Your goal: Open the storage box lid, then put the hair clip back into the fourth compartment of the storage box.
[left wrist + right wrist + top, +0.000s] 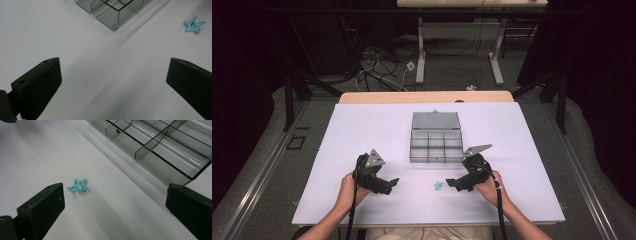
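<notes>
A small teal star-shaped clip (438, 185) lies on the white table top (362, 130), just in front of a clear grey compartment box (436, 145) whose lid stands open toward the back. My right gripper (453, 183) is open, close to the right of the star, with the star (78, 185) lying near its left jaw. My left gripper (392, 184) is open too, farther left of the star (194, 24), with nothing between its jaws. The box corner (112, 13) shows at the top of the left gripper view, and the box's empty compartments (160, 142) fill the upper right of the right gripper view.
The white top rests on a wooden table (427, 96). Behind it stand another table's legs (422, 55) and loose cables (377, 70) on the floor. Dark curtains hang at both sides.
</notes>
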Motion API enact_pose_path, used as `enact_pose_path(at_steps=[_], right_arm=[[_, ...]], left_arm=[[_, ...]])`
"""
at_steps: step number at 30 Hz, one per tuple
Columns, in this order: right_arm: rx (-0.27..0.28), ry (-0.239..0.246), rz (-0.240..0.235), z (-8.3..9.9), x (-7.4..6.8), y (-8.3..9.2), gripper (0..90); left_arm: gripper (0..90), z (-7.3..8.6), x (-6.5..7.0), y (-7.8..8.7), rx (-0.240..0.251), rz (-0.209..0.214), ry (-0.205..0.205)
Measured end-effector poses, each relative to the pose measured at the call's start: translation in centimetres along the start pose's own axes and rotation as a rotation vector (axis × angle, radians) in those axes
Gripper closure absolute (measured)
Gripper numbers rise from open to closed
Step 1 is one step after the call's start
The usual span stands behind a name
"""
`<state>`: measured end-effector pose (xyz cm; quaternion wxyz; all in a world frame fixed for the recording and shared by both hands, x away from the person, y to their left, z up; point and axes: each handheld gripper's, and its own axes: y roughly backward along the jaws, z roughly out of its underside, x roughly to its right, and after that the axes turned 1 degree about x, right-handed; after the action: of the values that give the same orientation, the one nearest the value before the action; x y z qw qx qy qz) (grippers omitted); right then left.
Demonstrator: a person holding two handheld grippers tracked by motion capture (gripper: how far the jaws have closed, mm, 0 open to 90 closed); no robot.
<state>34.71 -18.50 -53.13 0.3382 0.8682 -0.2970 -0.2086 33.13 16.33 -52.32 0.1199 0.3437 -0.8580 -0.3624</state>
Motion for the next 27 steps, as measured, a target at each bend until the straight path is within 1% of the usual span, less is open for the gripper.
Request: enact_pose_path(at_steps=[1, 2, 3, 5, 6, 8, 10, 14, 15, 16, 17, 18, 19, 20, 21, 23, 25, 27], right_arm=[[0.023, -0.005, -0.004, 0.03, -0.08, -0.15, 1.8], [0.011, 0.003, 0.001, -0.03, -0.09, -0.09, 1.8], [0.009, -0.001, -0.007, -0.06, -0.16, -0.09, 1.8], [0.014, 0.006, -0.013, -0.09, -0.21, -0.16, 1.8], [-0.002, 0.008, -0.017, -0.11, -0.25, -0.12, 1.8], [0.008, 0.006, -0.012, -0.1, -0.4, -0.22, 1.8], [0.007, 0.021, -0.009, -0.14, -0.46, -0.23, 1.9], [0.014, 0.017, -0.014, -0.23, -0.62, -0.32, 2.8], [0.034, 0.016, -0.016, -0.19, -0.62, -0.47, 3.1], [0.024, 0.017, -0.013, -0.24, -0.65, -0.41, 3.6], [0.024, 0.02, -0.015, -0.27, -0.68, -0.41, 4.3], [0.015, 0.019, -0.019, -0.28, -0.72, -0.34, 5.4], [0.018, 0.018, -0.02, -0.27, -0.74, -0.37, 6.6], [0.018, 0.015, -0.024, -0.27, -0.74, -0.37, 7.9], [0.021, 0.013, -0.024, -0.27, -0.75, -0.38, 9.6], [0.028, 0.012, -0.02, -0.3, -0.77, -0.35, 13.6], [0.036, 0.009, -0.02, -0.34, -0.78, -0.29, 15.6], [0.043, 0.007, -0.015, -0.37, -0.78, -0.26, 20.8]], left_arm=[[0.0, 0.01, -0.02, 0.01, 0.001, 0.0, 0.0], [0.0, 0.02, -0.02, 0.01, 0.002, 0.001, 0.003], [0.0, 0.03, -0.04, 0.02, 0.001, 0.001, 0.004], [0.0, 0.04, -0.06, 0.04, 0.001, 0.0, 0.007], [0.0, 0.04, -0.07, 0.04, 0.003, 0.0, 0.006], [0.0, 0.01, -0.02, 0.01, 0.004, 0.001, 0.007], [0.0, -0.02, 0.04, 0.04, 0.003, 0.003, 0.003], [0.0, -0.1, 0.09, 0.14, 0.001, 0.004, -0.003], [0.0, -0.09, 0.08, 0.16, 0.001, 0.004, -0.002], [0.0, -0.1, 0.05, 0.22, -0.001, 0.005, -0.001], [0.0, -0.04, 0.04, 0.17, 0.011, -0.001, 0.002], [0.0, -0.04, -0.03, 0.2, 0.007, -0.002, 0.0], [0.0, -0.02, -0.03, 0.17, 0.007, 0.0, 0.002], [0.0, -0.07, -0.07, 0.22, -0.003, 0.006, -0.001], [0.0, -0.05, -0.03, 0.16, 0.006, 0.002, -0.001], [0.0, -0.1, -0.03, 0.17, 0.001, 0.001, -0.003], [0.0, -0.11, -0.03, 0.08, 0.001, -0.004, -0.004], [0.0, -0.1, -0.01, 0.11, 0.003, -0.005, -0.004]])
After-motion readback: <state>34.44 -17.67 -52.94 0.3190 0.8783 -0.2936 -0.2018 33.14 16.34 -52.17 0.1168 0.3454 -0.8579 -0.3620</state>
